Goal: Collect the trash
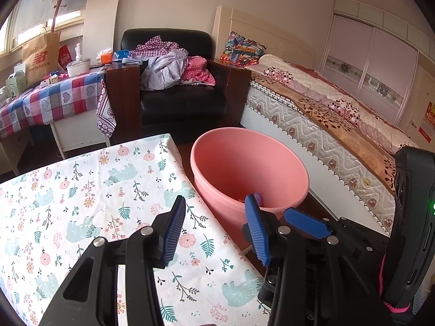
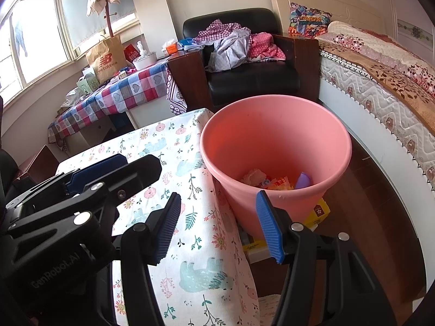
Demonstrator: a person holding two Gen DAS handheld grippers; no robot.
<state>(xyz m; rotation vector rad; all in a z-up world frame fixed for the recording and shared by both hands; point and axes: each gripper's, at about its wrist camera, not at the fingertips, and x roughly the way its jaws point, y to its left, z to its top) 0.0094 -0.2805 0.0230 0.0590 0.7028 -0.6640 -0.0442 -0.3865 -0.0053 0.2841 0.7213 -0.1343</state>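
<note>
Daylight comes in from the window at the upper left of both views, and its panes are blown out to near white in the right wrist view. The room is evenly bright and rather warm in tone, with soft shadows only: the inside of the pink bucket is shaded on its left wall, and the floor beside the bed is dark. Both pictures are sharp at the centre (the near black gripper parts are slightly soft). Fisheye bending curves the bed edge and walls, and the corners fall to black.
</note>
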